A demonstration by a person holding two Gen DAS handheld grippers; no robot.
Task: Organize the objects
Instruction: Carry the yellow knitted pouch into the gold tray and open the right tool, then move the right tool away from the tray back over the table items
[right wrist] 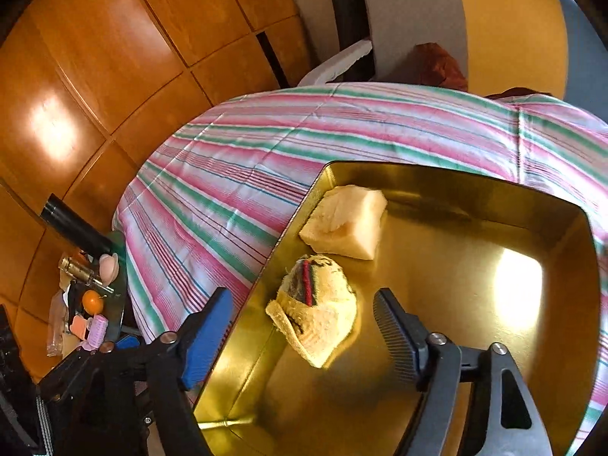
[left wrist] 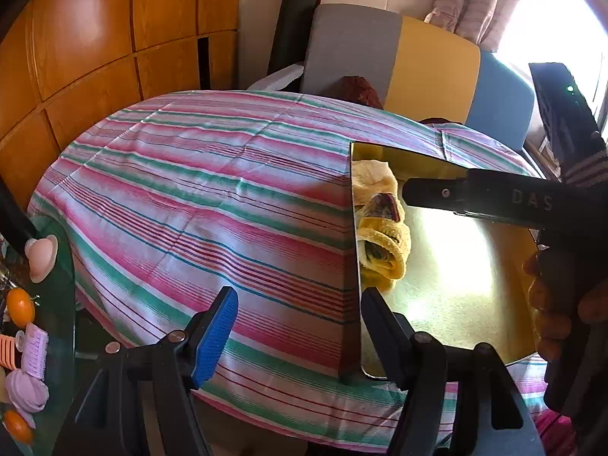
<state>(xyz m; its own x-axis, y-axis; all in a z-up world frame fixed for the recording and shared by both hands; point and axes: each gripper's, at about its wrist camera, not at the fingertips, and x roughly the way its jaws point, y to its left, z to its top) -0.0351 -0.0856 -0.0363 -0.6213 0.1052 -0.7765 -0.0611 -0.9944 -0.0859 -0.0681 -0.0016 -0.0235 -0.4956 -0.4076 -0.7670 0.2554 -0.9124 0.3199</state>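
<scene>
Two rolled cloths [right wrist: 315,319] in gold tin [right wrist: 456,197], nearer roll lengthwise toward camera, both jaws apart

The tabletop [left wrist: 212,174] is covered by a cloth striped in pink, green, white and thin blue lines, lightly creased. A gold metal tray [right wrist: 437,193] with low upright walls rests directly on the cloth at the right side of the tabletop. To the left, beside the cloth's edge, stands a lower glass surface [left wrist: 62,296]. It carries an orange fruit [left wrist: 19,306], a pink hair roller [left wrist: 35,345], a peach-coloured rounded item [left wrist: 41,252] and, in the right wrist view, a brass-coloured metal part [right wrist: 81,270].
</scene>
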